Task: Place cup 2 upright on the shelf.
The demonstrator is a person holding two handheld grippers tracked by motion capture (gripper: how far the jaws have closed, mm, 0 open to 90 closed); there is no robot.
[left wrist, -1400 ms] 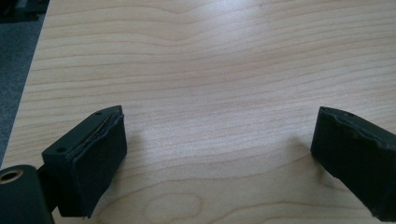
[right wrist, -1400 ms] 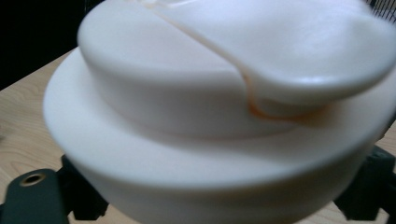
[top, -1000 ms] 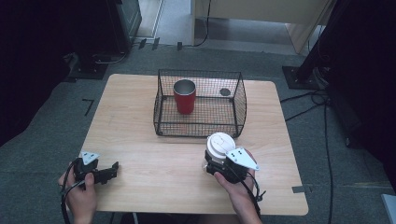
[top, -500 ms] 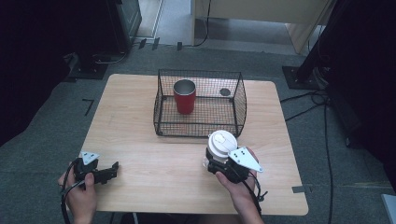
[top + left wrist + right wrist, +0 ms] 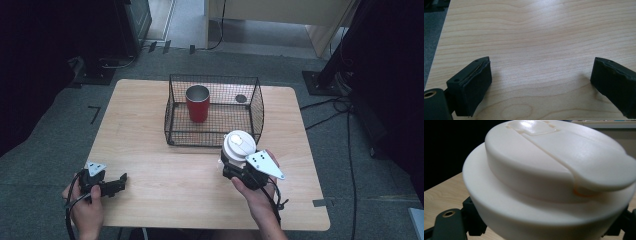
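A white lidded cup (image 5: 239, 144) is held just off the wooden table (image 5: 150, 150), close in front of the black wire basket (image 5: 175, 131). My right gripper (image 5: 234, 161) is shut on the cup's body below the lid, a hand behind it. In the right gripper view the cup's white lid (image 5: 549, 170) looms close, with my right gripper (image 5: 544, 231) clamped on both sides under its rim. A red cup (image 5: 197, 104) stands upright inside the basket at its left. My left gripper (image 5: 119, 181) rests low at the table's near left, open, and my left gripper (image 5: 541, 75) has bare wood between its jaws.
A small dark round disc (image 5: 241, 98) lies in the basket's far right corner. The basket's wire walls stand taller than the red cup. Dark stands and cables ring the table on the grey floor (image 5: 50, 120).
My right gripper has risen a little with the white cup in it and sits slightly closer to the basket's front wall. The left gripper has stayed put.
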